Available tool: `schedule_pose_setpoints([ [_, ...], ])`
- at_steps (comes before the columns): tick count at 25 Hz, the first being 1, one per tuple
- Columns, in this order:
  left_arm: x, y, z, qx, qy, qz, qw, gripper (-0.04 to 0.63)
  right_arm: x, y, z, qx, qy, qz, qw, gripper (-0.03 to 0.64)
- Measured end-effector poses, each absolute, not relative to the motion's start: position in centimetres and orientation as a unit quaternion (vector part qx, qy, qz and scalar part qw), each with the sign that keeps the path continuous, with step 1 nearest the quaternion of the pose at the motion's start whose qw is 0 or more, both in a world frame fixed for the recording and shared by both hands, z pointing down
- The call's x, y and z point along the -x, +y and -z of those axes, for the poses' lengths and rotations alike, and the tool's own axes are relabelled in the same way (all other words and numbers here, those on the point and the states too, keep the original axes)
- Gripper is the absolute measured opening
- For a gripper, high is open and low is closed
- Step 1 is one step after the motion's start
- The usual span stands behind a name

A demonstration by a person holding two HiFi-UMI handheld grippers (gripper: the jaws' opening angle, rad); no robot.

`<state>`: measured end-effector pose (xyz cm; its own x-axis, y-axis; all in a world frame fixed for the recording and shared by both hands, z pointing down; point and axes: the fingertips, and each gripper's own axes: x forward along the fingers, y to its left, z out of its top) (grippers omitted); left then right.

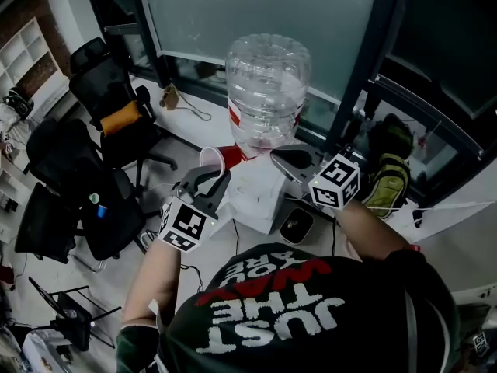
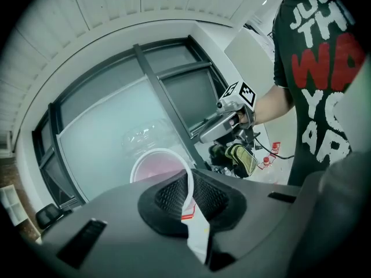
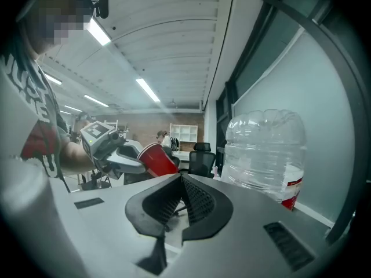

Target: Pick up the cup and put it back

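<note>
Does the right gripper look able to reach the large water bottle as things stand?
Probably yes: the right gripper hangs close beside the water bottle with nothing between them, though its jaws are together and would need opening first.

Left tongs [image 2: 188, 183] tight on cup [image 2: 155, 164] rim; right tongs [image 3: 181, 179] closed, empty.

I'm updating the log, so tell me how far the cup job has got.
Done: the red cup is lifted, its wall pinched in the left gripper beside the water bottle. In hand: it hangs tilted in the air. Left: setting it back down. The right gripper is shut and empty.
</note>
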<state>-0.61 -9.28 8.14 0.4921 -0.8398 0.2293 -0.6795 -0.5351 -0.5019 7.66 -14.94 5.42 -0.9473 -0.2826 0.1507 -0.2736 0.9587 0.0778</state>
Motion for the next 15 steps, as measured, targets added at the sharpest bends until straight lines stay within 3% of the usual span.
schedule_pose_setpoints([
  [9, 1.8, -9.7, -16.8, 0.85, 0.445, 0.258, 0.112, 0.023, -5.1, -13.9, -9.4, -0.111, -0.988, -0.001, 0.103, 0.034],
  [15, 2.8, -11.1, -29.1, 0.852, 0.438, 0.283, 0.043, 0.023, -2.0, -13.7, -19.1, -0.069, -0.987, -0.047, 0.134, 0.034],
])
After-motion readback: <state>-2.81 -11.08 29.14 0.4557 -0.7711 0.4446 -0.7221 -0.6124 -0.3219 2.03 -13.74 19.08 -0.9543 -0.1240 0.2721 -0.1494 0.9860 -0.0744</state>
